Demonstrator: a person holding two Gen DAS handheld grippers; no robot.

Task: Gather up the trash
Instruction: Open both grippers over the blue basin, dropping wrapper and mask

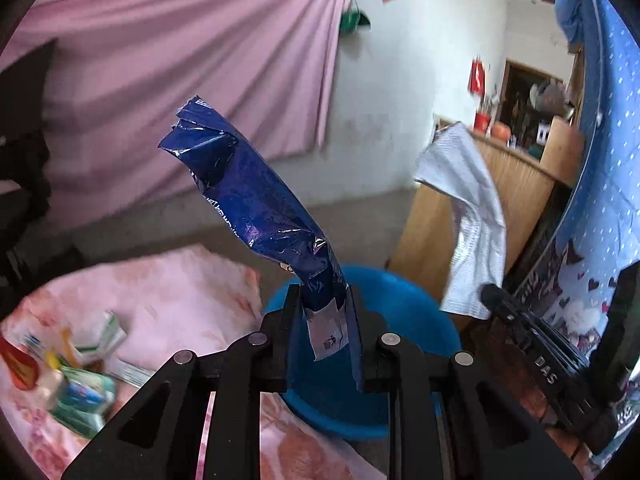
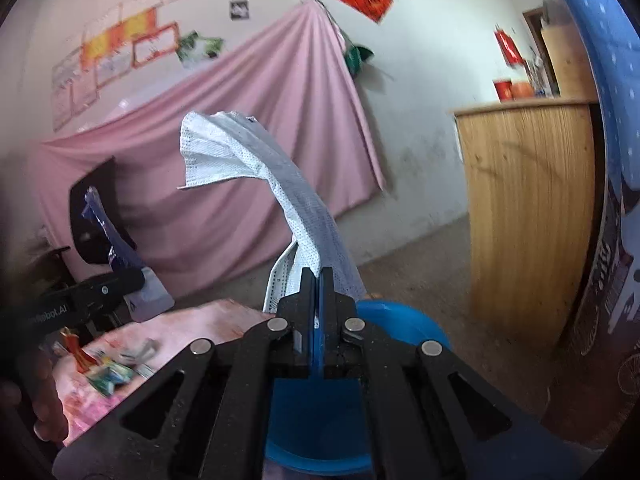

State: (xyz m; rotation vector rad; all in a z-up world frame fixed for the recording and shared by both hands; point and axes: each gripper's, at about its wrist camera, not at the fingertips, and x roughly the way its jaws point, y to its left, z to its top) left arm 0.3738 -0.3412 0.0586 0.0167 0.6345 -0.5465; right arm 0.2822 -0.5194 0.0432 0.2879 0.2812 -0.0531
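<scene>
The left tongs [image 1: 322,308] clench a blue foil wrapper [image 1: 256,196]; the right tongs [image 2: 318,288] clench a white face mask [image 2: 256,160], above a blue basin [image 2: 404,320].

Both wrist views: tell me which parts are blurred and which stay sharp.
Left wrist view: the crumpled blue foil wrapper is crisp, while the small cartons on the pink floral cloth smear. Right wrist view: the white dotted paper towel is sharp; the wooden cabinet and the cartons blur; walls bow from fisheye.
</scene>
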